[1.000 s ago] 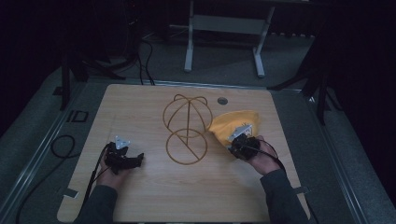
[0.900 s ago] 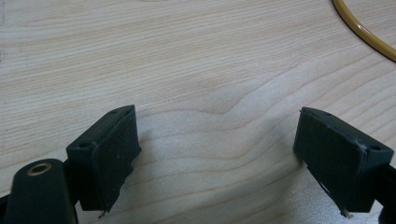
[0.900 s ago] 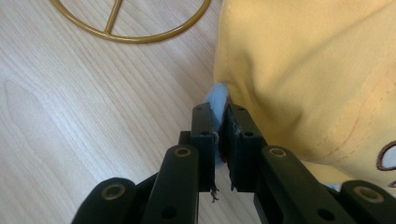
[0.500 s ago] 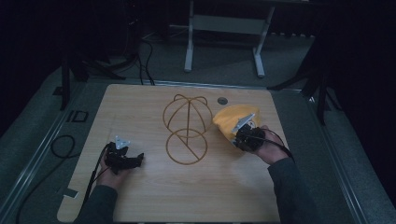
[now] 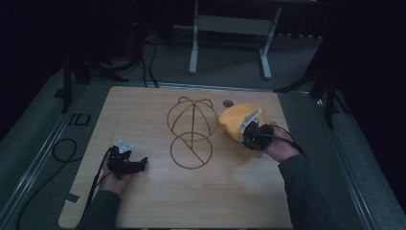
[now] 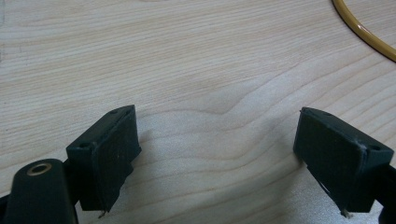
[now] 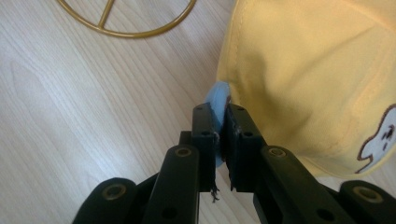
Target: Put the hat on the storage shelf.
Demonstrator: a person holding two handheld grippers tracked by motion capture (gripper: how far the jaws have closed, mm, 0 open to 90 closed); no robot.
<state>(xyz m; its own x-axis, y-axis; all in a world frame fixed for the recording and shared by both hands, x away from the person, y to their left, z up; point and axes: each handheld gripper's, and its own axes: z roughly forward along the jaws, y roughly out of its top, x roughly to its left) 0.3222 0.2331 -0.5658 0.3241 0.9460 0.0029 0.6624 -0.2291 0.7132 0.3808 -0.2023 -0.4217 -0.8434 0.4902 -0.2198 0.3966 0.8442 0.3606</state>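
While the right gripper (image 7: 222, 140) has its jaws clamped on the blue-lined edge of the yellow cap (image 7: 317, 79), the cap sits toward the far right corner of the worktop (image 5: 143, 110), just beside the gold wire stand (image 5: 190, 132). In the high view the right gripper (image 5: 249, 133) and the hand behind it are near the right edge, the cap (image 5: 234, 120) spread out in front of them (a small white patch with a brown outline shows on its fabric in the right gripper view). The wire stand's dome and ring lie at the middle of the worktop. The left gripper (image 5: 136, 164) rests near the front left corner, well apart from the cap, its jaws (image 6: 219, 154) spread wide over bare wood with nothing between them.
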